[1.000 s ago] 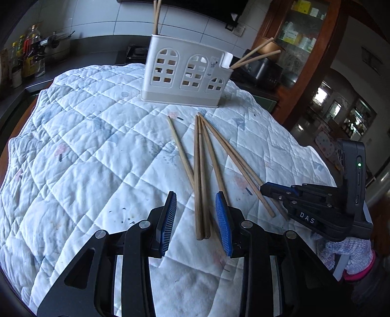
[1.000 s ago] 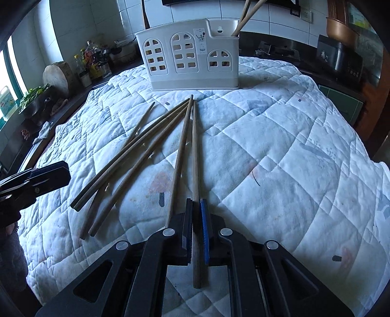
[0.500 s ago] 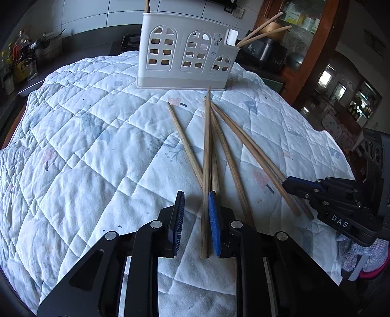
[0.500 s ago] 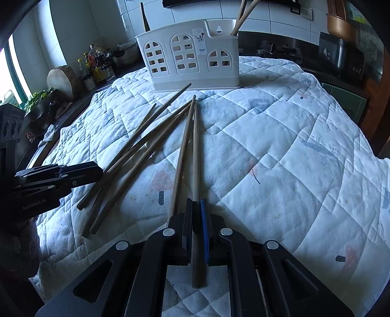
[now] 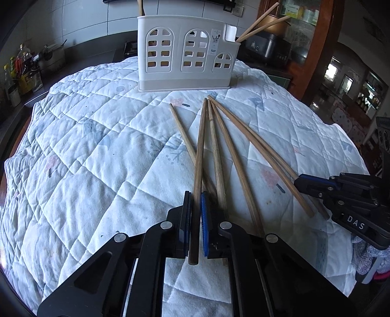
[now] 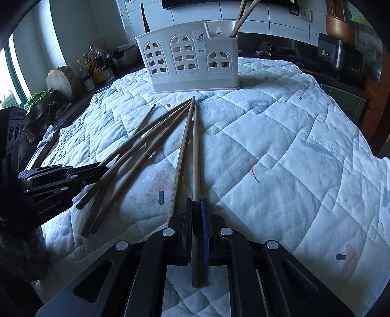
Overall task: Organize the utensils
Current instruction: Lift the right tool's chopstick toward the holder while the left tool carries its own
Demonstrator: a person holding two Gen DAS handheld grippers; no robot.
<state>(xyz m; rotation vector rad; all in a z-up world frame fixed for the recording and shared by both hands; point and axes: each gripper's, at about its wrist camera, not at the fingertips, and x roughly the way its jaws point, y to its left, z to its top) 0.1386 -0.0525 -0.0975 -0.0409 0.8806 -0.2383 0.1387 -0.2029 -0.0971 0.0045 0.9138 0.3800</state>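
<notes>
Left jaws closed since; chopstick (image 5: 198, 170) clamped between.

Kitchen surroundings around the white quilted cloth (image 5: 102, 151)

Taking the quilted cloth as the landmark: it is patterned with small faded prints and covers the work surface. Off its left edge, a dark counter (image 6: 80, 97) carries a cluster of bottles (image 6: 93, 61), a round wooden chopping block (image 6: 61, 81) and some leafy greens (image 6: 36, 98). Behind the cloth rises a white tiled wall (image 6: 263, 13). Past its far right corner sits a dark rice cooker (image 6: 340, 54), with a copper-coloured pot (image 6: 337, 24) above it, and a wooden cabinet (image 5: 321, 39).
</notes>
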